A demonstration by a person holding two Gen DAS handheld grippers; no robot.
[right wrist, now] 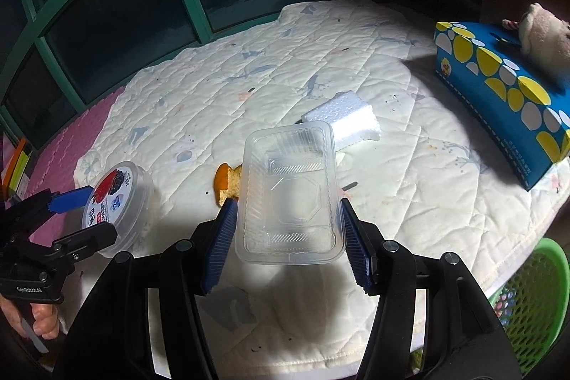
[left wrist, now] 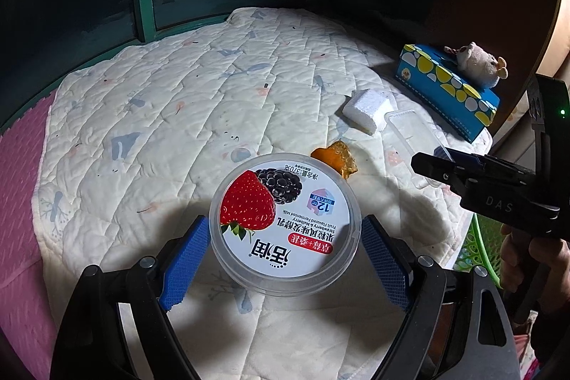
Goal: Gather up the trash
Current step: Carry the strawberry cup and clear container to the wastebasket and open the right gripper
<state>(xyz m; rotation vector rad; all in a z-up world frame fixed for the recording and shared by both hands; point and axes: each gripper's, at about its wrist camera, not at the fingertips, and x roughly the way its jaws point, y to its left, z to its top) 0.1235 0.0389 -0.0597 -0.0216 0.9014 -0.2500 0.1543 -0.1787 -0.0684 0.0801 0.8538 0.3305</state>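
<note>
step: we grip trash for the green basket (right wrist: 534, 301) | left gripper (left wrist: 285, 237) pads pinch the yogurt tub (left wrist: 283, 219) just above the quilt (left wrist: 160, 116) | right gripper (right wrist: 288, 230) clamps the clear plastic tray (right wrist: 290, 191), held lifted | advice: we squeeze gently, keep both level | peel (left wrist: 336, 159) and foam block (left wrist: 367, 107) remain

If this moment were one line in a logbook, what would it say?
left gripper: around yogurt tub | right gripper: around clear tray | orange peel, foam block: on quilt
</note>
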